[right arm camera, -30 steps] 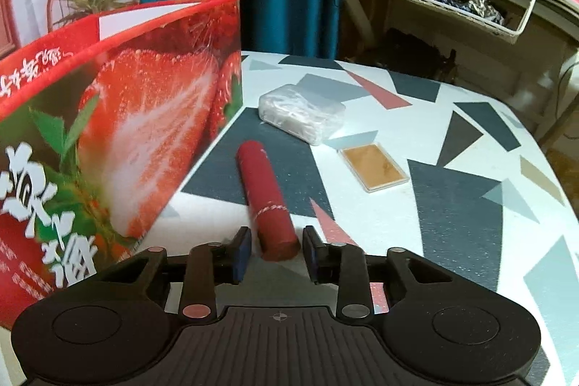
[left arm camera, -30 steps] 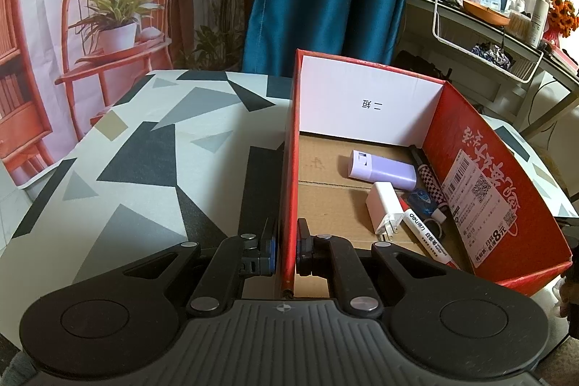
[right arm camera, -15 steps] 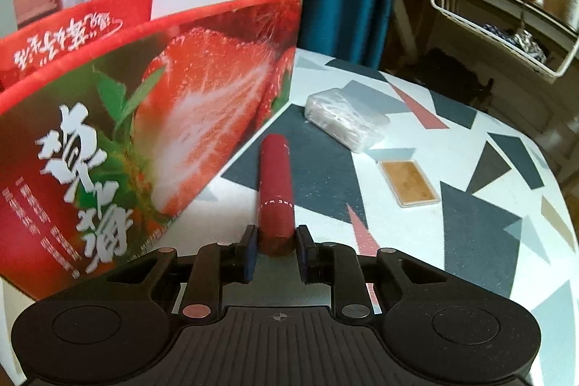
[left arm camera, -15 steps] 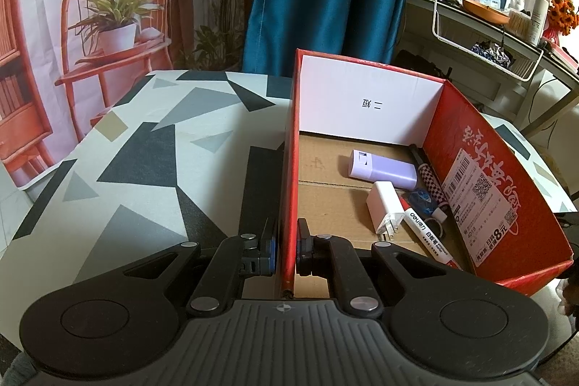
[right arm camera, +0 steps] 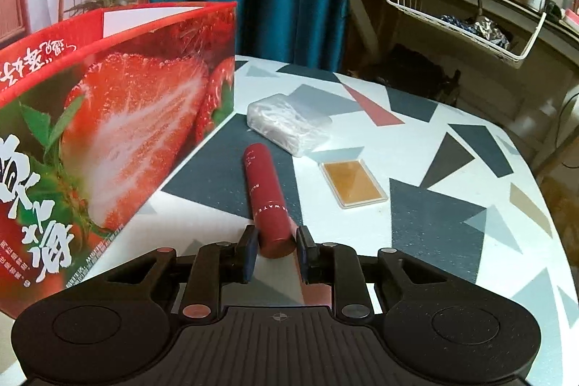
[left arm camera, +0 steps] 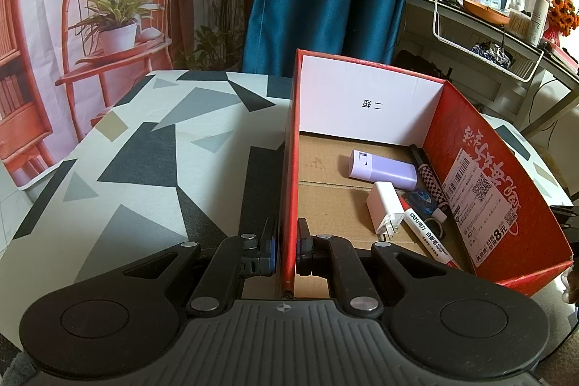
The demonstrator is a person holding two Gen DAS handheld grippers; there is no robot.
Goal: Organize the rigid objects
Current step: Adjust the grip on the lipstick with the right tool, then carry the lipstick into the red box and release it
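Half a second ago the right tongs [right arm camera: 277, 250] pinched the red tube [right arm camera: 267, 199] tight. Now they have spread a little, with a small gap on each side, and the tube's near end sits between them. I think it lies on the counter [right arm camera: 452, 205], just beside the red box [right arm camera: 108, 132]. The left tongs [left arm camera: 287, 250] have not moved. They are pressed on the box's left wall and hold it steady.

What could go wrong? The tube is round, so it could roll away across the counter when it is grabbed again. If the right tongs lift it too low, it could bump the tall box wall and drop. If the left tongs slip, the box may slide.

Words I can read: the tube says "WATER". A white marker [left arm camera: 429, 239] inside the box says "deli". The box has big Chinese words, a barcode label and a big "8". Also in the box are a purple case [left arm camera: 381, 169] and a white plug [left arm camera: 385, 207].
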